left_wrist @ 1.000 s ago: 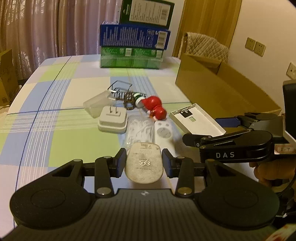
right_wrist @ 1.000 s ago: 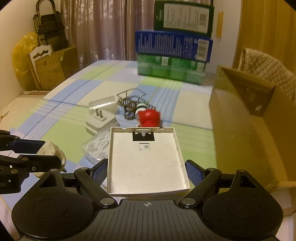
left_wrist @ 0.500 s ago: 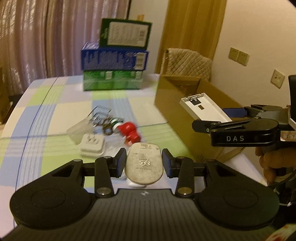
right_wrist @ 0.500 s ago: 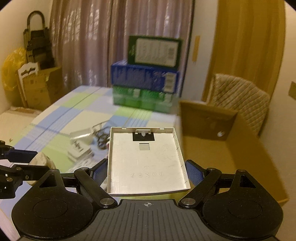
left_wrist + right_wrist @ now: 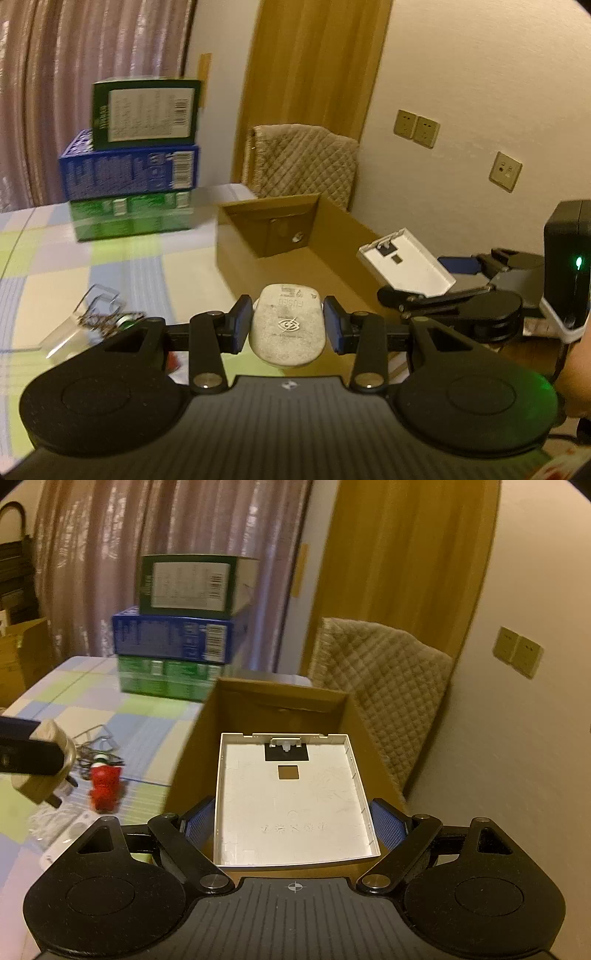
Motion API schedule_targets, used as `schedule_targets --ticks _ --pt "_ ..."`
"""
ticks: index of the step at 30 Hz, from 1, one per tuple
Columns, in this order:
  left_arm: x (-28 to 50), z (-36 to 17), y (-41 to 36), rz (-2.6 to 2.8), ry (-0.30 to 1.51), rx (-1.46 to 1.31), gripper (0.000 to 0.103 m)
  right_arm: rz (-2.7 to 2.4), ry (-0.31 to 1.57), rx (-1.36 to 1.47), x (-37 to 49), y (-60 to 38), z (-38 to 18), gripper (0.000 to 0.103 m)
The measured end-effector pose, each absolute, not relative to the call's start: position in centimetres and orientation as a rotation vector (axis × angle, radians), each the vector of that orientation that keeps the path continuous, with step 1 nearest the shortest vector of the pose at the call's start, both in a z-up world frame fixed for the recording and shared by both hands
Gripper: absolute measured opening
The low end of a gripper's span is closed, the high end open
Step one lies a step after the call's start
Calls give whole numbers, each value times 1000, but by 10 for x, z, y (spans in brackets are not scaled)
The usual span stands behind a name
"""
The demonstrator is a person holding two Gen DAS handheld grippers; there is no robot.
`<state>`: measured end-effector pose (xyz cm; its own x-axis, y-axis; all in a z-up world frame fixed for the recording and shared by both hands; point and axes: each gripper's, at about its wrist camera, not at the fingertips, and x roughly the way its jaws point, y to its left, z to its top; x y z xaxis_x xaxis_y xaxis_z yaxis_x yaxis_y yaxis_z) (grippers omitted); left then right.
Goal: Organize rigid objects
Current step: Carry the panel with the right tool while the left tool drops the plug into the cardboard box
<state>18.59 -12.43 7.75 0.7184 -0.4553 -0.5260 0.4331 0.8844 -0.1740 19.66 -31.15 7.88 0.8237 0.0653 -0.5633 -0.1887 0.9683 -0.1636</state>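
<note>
Carrying two items at once, both hands bring their loads toward the open cardboard box (image 5: 258,705), which appears to serve as the collection bin for this task. The left gripper (image 5: 287,326) is clamped narrowly on a fused white plug (image 5: 287,328), held by its sides so the pins hang clear below. The right gripper (image 5: 293,821), spread wide, grips a flat white cover panel (image 5: 293,797) by its two long edges, inner face up, directly over the box opening. Loose items, including a red figurine (image 5: 105,788) and a wire rack (image 5: 101,308), lie on the checked tablecloth (image 5: 147,266) awaiting collection.
</note>
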Motion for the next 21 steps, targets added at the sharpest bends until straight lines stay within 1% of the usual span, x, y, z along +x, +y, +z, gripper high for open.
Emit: schedule_targets --ticks 8,21 --pt "212 76 -158 -534 605 -36 36 127 609 -189 206 -333 69 84" --pt "234 59 -186 -567 654 -11 36 138 636 -170 217 -346 55 84"
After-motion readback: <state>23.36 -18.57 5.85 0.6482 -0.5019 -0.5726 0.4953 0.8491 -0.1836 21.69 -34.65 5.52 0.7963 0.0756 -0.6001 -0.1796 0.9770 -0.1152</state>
